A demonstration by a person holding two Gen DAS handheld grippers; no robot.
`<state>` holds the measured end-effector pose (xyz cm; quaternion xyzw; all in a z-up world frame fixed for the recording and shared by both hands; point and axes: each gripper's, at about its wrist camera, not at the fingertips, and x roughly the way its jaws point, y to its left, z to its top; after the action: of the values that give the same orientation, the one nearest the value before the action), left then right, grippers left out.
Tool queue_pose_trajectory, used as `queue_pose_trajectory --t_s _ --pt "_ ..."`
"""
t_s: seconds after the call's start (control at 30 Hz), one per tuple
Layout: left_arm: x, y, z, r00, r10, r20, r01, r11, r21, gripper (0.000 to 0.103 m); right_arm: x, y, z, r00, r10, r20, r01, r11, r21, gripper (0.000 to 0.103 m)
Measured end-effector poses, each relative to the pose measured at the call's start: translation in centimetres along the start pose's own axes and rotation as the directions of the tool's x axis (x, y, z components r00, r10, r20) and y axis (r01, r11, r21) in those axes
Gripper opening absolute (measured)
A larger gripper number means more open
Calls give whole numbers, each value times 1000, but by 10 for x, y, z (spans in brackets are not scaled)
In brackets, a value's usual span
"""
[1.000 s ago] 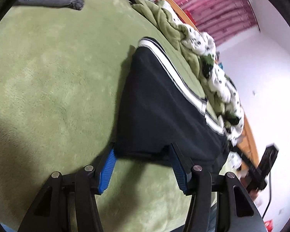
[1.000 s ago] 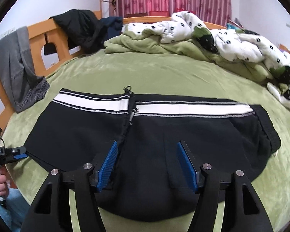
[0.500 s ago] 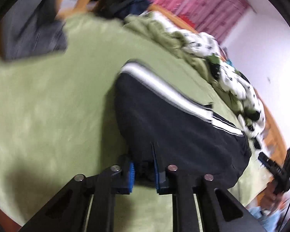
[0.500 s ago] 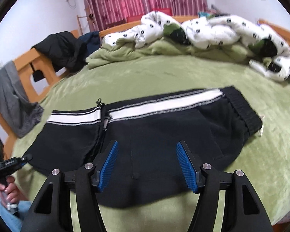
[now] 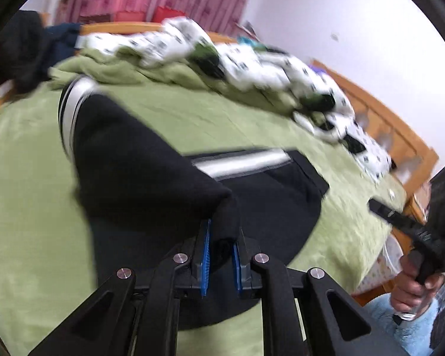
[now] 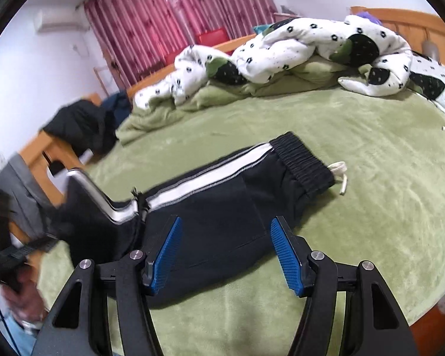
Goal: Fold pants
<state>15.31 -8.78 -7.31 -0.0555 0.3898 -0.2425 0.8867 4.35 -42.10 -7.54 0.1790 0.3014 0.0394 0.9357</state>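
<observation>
On the green plush bedspread, black track pants with white side stripes lay lengthwise, the ribbed elastic waistband and its white drawcord at the far end, while the leg end was raised off the bed toward the camera's left. Risk, as judged from this moment: the pinched bunch of thick fabric could slide out from between the blue pads if the lift was carried over quickly, dropping the leg short of the waistband and leaving a skewed fold; the motion blur in the left wrist view suggested a fast sweep, which would favour such a slip, and the zipped ankle seam might buckle into a ridge under the fold. The left gripper was clenched on the hem of the black leg, its jaws nearly together with cloth filling the gap and draping forward over the pants beneath. The right gripper was released, its jaws spread wide and holding nothing, poised above the middle of the pants near the edge; whether its pads touched the cloth could not be told. A crumpled white dotted duvet lay well apart, along the far side of the bed.
</observation>
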Motion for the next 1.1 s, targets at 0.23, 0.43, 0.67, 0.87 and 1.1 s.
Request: queue_pose_trajectory --t_s 0.23,0.43,0.67,0.87,1.1 --pt "73 -27 -49 984 -96 -148 92 995 -33 13 -4 -31 -4 1000 9 -11 -8 996 83 63" --pt "30 -9 -48 967 -250 -55 245 966 -83 41 4 -22 -7 993 114 -35 -111 991 74 63" --pt "-34 39 -69 999 5 48 -5 1000 15 59 47 17 -15 979 155 -136 -150 988 47 63" --pt "-43 111 -100 999 41 6 -40 990 -134 59 107 71 -28 947 170 -272 -175 985 6 63" --pt "-28 134 -123 1000 -12 -1 12 971 -237 59 175 104 -50 894 109 -434 -147 988 -53 48"
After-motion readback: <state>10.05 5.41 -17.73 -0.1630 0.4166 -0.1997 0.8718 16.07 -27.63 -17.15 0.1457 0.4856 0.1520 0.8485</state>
